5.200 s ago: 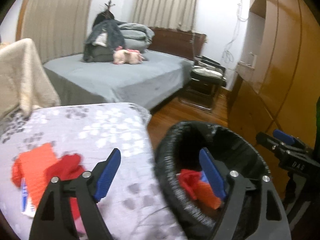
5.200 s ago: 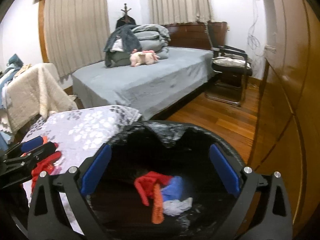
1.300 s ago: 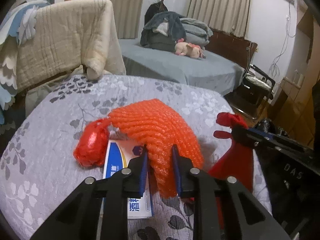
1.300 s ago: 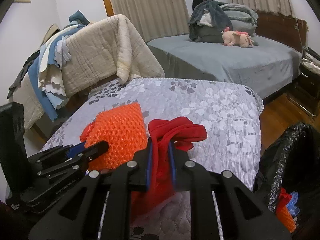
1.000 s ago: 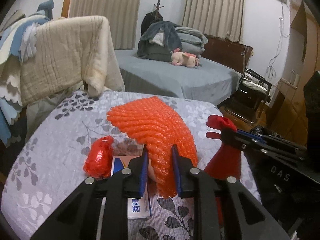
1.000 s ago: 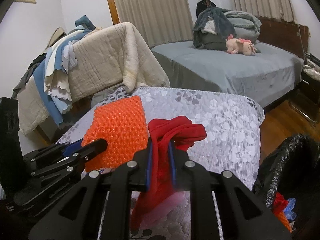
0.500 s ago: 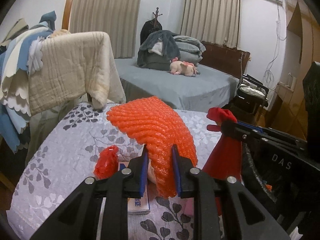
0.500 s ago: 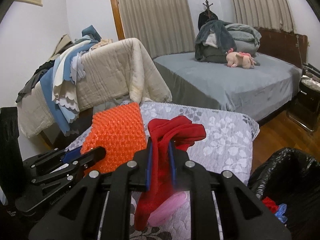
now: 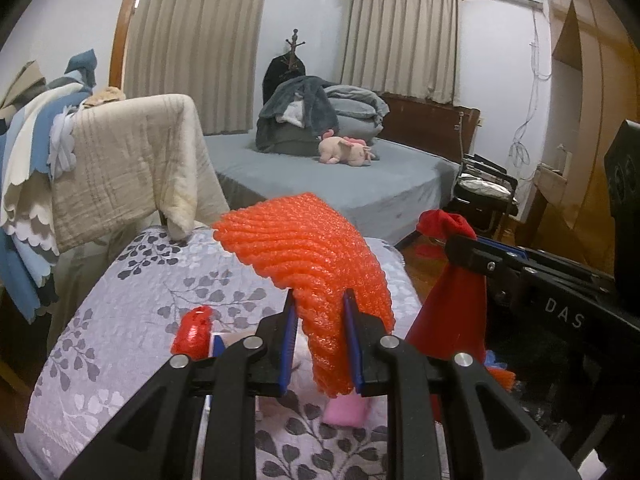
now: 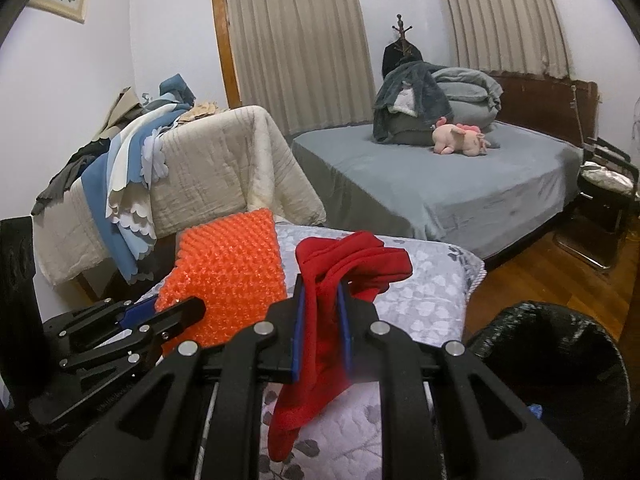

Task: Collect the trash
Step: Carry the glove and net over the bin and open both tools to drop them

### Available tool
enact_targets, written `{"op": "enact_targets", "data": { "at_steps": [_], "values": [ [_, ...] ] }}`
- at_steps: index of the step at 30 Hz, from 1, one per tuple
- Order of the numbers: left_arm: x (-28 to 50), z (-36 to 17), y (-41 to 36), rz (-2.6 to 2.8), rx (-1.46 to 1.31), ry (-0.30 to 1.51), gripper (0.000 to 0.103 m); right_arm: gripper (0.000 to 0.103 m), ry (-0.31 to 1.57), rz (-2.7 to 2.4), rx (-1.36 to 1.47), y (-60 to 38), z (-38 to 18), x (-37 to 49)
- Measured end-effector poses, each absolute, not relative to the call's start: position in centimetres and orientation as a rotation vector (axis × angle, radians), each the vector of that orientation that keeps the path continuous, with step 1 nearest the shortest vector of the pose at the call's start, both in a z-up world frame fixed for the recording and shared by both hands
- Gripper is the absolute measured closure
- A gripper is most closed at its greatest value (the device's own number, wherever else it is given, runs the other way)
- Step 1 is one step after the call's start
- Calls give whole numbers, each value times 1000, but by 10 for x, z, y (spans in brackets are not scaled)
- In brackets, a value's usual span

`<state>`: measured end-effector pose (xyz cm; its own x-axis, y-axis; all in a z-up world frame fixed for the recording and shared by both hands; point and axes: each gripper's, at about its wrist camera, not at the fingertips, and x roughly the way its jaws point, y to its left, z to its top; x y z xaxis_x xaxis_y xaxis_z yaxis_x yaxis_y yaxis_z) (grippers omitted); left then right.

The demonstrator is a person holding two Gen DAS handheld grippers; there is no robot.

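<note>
Grey floral quilting covers the surface under my claws, with a grey-sheeted bed farther off carrying a pink plush toy and heaped blankets, curtained windows behind it, a cream quilt draped over something at the left, and wood flooring to the right. Compared with a second ago, both claws sit higher above the quilted surface and what they carry hangs clear of it; the small red mesh bag and the blue-and-white packet beside it stay behind on the quilting, and a pink item shows below the left claw's load. My left claw is nearly closed, its blue pads pinching the orange foam net, which arches up and away from the tips with its lower end drooping between them. My right claw is clamped tight on the red cloth, bunched above the pads and dangling below them. Near right of that claw, down on the floor, stands the black-lined trash bin, with a bit of blue visible inside.
</note>
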<state>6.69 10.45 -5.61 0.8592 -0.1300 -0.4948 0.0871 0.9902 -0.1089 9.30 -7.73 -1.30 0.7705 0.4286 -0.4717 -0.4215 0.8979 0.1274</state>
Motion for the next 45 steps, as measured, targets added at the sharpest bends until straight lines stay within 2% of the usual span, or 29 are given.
{"op": "enact_targets", "data": {
  "at_steps": [22, 45],
  "values": [
    [66, -53, -13, -336, -23, 547, 81, 89, 495, 232, 49, -205, -10, 64],
    [109, -95, -133, -530, 61, 634, 81, 89, 576, 50, 64, -304, -54, 79]
  ]
}}
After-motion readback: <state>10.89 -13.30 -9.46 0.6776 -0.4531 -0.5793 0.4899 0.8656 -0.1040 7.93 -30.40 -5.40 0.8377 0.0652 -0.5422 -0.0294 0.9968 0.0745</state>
